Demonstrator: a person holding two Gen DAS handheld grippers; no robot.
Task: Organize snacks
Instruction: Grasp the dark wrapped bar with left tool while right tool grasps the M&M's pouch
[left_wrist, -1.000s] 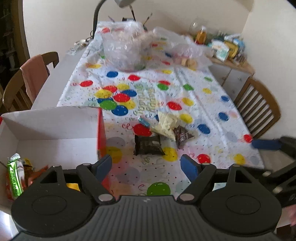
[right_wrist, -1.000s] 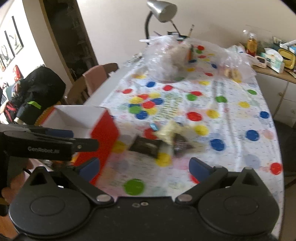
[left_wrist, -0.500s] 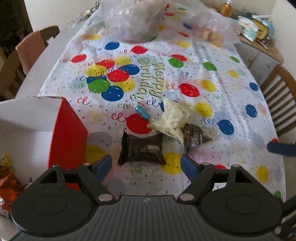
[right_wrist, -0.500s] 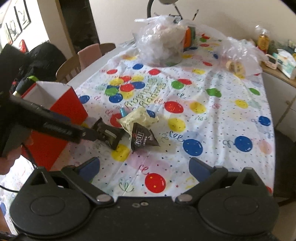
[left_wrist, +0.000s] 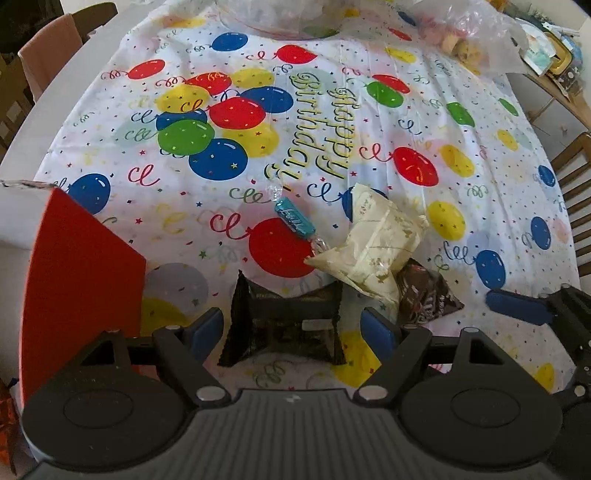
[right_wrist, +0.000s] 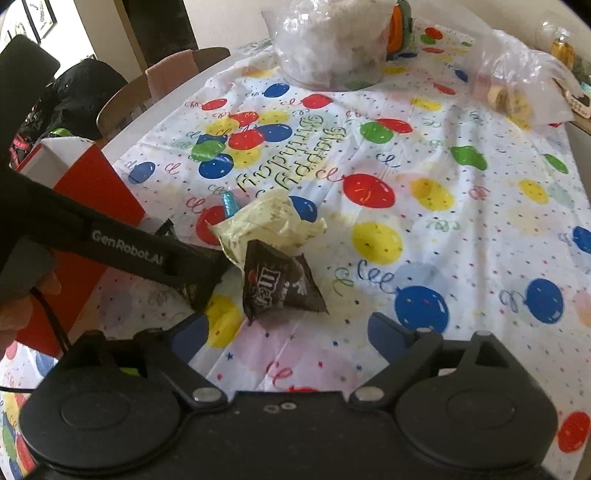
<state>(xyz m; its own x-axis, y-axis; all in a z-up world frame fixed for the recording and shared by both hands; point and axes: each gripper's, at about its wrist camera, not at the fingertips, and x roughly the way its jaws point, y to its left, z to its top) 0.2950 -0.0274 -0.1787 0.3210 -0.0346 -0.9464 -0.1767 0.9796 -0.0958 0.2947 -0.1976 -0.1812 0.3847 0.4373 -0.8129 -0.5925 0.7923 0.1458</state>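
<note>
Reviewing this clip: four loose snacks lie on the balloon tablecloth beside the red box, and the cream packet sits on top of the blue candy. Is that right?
Not quite. The cream packet lies partly over the brown M&M's bag, not the blue candy, which lies beside it; the left wrist view shows this. The dark wrapper, tablecloth and red box are as described.

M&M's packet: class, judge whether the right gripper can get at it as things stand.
Probably yes. The M&M's packet lies uncovered just ahead of the open right gripper; only the cream packet touches its far edge.

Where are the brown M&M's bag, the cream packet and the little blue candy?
M&M's bag (right_wrist: 280, 290), right wrist view, on its printed front.
Cream packet (left_wrist: 373, 243), left wrist view, mid-wrapper.
Blue candy (left_wrist: 294, 220), left wrist view, on its blue middle.
</note>
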